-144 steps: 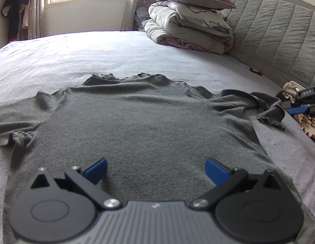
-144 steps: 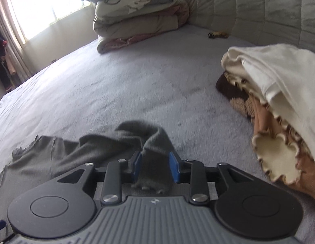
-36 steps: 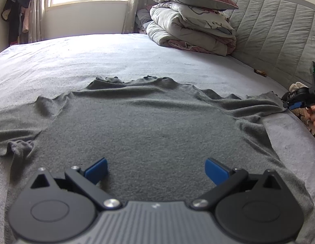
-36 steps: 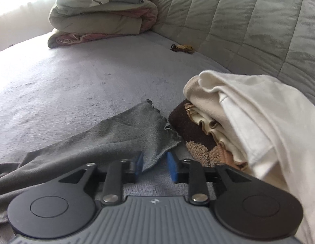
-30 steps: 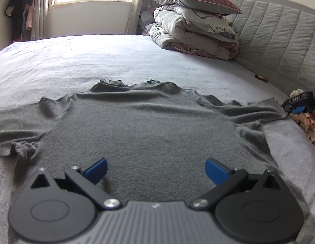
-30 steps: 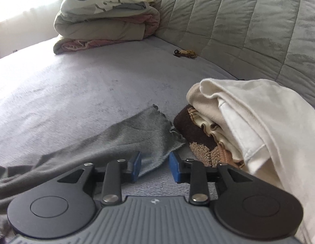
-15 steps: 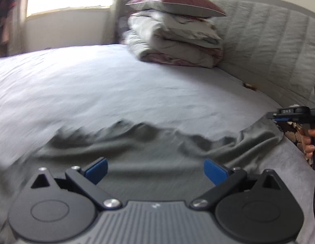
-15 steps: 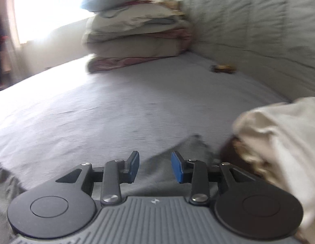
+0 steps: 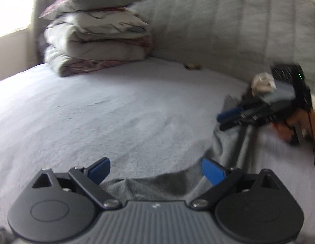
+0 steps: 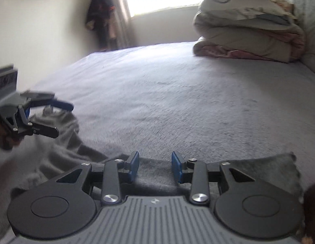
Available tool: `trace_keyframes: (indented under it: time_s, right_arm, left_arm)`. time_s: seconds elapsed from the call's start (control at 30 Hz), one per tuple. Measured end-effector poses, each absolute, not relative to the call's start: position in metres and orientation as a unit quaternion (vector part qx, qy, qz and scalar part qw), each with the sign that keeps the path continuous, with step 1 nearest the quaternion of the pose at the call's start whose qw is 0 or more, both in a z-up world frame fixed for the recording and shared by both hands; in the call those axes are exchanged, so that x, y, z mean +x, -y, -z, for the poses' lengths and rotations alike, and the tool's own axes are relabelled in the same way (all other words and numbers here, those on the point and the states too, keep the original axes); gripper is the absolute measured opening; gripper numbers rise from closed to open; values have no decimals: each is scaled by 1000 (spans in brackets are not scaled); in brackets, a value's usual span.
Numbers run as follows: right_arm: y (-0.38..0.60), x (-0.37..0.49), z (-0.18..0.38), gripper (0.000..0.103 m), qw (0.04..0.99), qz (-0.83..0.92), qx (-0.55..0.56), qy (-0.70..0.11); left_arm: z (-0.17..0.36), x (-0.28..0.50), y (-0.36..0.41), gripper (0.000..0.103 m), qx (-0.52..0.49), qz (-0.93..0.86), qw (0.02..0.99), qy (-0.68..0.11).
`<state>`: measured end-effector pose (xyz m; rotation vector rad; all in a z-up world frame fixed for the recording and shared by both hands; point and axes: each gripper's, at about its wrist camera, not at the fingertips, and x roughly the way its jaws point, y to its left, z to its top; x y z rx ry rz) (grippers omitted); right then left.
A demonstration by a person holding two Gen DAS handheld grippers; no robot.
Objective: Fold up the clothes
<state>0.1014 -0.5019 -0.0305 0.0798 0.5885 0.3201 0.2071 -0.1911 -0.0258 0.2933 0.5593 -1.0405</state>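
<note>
Grey shirt (image 9: 228, 152) lies on the bed (image 9: 116, 111). Left tongs (image 9: 155, 169), wide but just narrowing, straddle its far edge; right tongs (image 10: 155, 165) stand partly apart over the sleeve. Likely next: pinch, then fold.

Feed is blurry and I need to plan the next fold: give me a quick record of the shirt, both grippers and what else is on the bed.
garment: grey shirt, bunched on the bed, not yet folded
left gripper: open wide, jaws have just been closing slightly; shirt edge lies between them, not pinched
right gripper: partly open over the sleeve; cloth in the gap, pads apparently not pressing
also on bed: stacked bedding by the headboard
image: motion blur
</note>
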Motion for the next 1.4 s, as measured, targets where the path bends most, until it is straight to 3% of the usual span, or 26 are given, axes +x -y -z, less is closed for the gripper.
trace_keyframes:
  time_s: [0.13,0.3,0.33,0.37,0.43,0.47,0.5,0.57,0.6,0.93,1.27,1.33,1.4]
  right_arm:
    - [489,104,32,43,940,-173,-7,-293]
    - [488,104,33,44,935,-188,-42,-298]
    - [487,105,34,45,934,-188,-48,-300]
    - [487,106,35,46,933,-188,-54,-301]
    - [487,108,36,46,933,-189,-59,-301]
    - [487,108,36,47,933,-190,-60,-301]
    - [486,108,36,44,932,-193,-64,-300]
    - [482,105,36,23,929,-209,-75,-295]
    - [479,103,36,8,928,-216,-82,-294]
    - [473,88,25,4,958,-130,-129,-222]
    - [449,107,44,4,941,-79,-198,-262]
    - [446,105,42,14,943,-56,-204,-255]
    - [449,101,37,25,947,-29,-193,-255]
  left_arm:
    - [31,211,202,85,193,510,787,-288]
    - [34,218,213,75,194,512,776,-312]
    - [35,221,213,71,188,507,780,-315]
    - [35,223,214,55,182,503,783,-318]
    - [37,226,214,48,170,495,789,-322]
    - [37,226,213,38,165,496,789,-323]
    - [37,225,212,26,159,496,790,-325]
    - [37,222,211,12,148,495,792,-326]
    - [37,219,210,4,145,491,796,-323]
    - [42,204,203,3,96,396,876,-258]
    - [48,193,227,5,185,335,889,-251]
    - [43,190,227,17,188,322,894,-247]
    - [36,188,224,56,172,313,901,-246]
